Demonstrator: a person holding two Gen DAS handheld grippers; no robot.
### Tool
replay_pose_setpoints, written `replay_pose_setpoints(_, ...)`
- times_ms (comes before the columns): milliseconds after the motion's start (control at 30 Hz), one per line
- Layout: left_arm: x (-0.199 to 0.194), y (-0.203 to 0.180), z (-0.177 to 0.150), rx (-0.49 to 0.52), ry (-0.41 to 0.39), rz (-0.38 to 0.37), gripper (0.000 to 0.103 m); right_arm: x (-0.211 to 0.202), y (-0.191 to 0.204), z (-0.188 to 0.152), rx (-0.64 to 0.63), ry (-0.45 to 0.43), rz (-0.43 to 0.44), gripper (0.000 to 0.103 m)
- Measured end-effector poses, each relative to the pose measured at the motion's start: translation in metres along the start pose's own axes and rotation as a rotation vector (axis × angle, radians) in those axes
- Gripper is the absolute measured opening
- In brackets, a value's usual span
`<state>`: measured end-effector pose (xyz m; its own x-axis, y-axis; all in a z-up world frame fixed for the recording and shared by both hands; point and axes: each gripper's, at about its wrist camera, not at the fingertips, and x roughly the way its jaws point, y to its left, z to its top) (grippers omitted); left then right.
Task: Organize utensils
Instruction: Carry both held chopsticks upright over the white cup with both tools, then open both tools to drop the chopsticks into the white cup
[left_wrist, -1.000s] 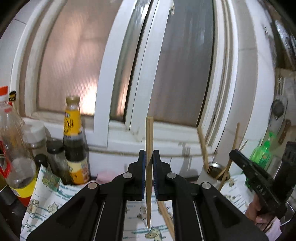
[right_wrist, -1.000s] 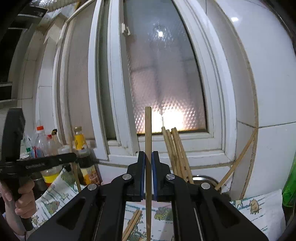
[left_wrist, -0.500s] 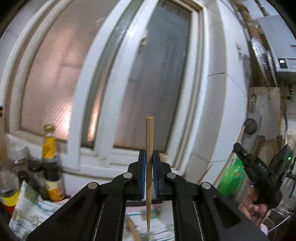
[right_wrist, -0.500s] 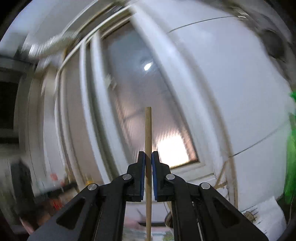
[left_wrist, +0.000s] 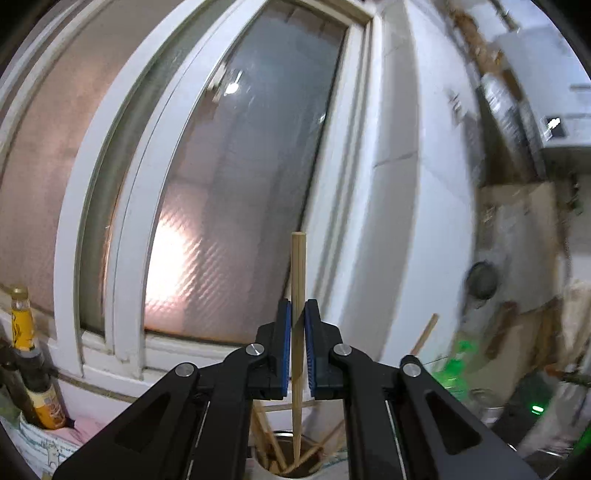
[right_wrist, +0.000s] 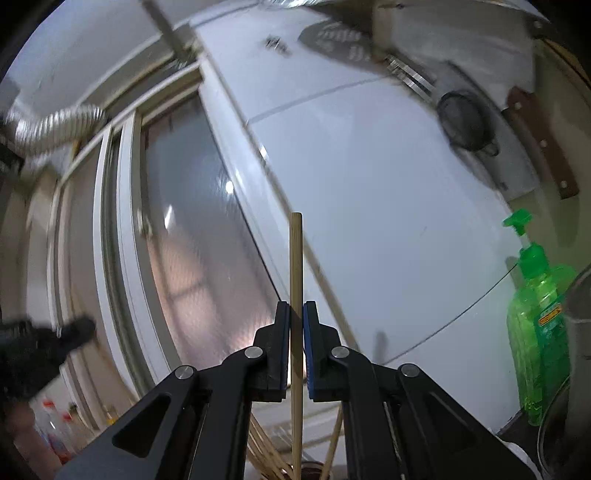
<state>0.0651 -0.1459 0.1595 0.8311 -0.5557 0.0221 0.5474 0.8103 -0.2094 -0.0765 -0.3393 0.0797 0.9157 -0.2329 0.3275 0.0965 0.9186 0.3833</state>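
The left gripper (left_wrist: 297, 350) is clenched on a wooden chopstick (left_wrist: 297, 332) that stands upright between its blue pads, its top rising above the fingertips and its lower end hanging just over the mouth of a metal holder (left_wrist: 295, 469) directly below. That holder already carries several chopsticks (left_wrist: 273, 443) leaning outward. Only this view shows the holder's rim; it also catches a yellow-capped sauce bottle (left_wrist: 26, 354) far to the gripper's left, in front of the frosted window (left_wrist: 221, 221) that fills the view ahead of the gripper.

The right gripper (right_wrist: 295, 350) likewise grasps a second chopstick (right_wrist: 295, 314), upright between its pads. Below it lean more sticks (right_wrist: 266, 454), but the container under them is barely visible. Only this view shows the green pump bottle (right_wrist: 539, 332) off to the gripper's right and a dark blurred shape, apparently the other gripper, at its far left.

A second ago the left view faced the bottles and a patterned cloth on the counter, with the holder well off to the gripper's right; now the holder sits straight beneath it. The right view has tilted upward and rolled, so the window leans and the wall fills more of the frame. Both grips are unchanged.
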Motion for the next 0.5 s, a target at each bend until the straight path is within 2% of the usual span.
replay_pose_setpoints(133, 0.038, 0.002, -0.017, 0.003, 0.086, 0.068, 0.006, 0.019, 0.01, -0.02, -0.093, 0.077, 0.033, 0.008)
replay_pose_setpoints(200, 0.047, 0.005, -0.026, 0.007, 0.112, 0.06, 0.006, 0.026, 0.013, -0.029, -0.129, 0.12, 0.061, 0.008)
replay_pose_setpoints(267, 0.05, 0.011, -0.035, -0.005, 0.132, 0.06, 0.006, 0.04, 0.009, -0.035, -0.086, 0.224, 0.121, 0.008)
replay_pose_setpoints(500, 0.065, 0.03, -0.062, -0.068, 0.217, 0.049, 0.007, 0.072, 0.002, -0.062, -0.024, 0.425, 0.211, 0.009)
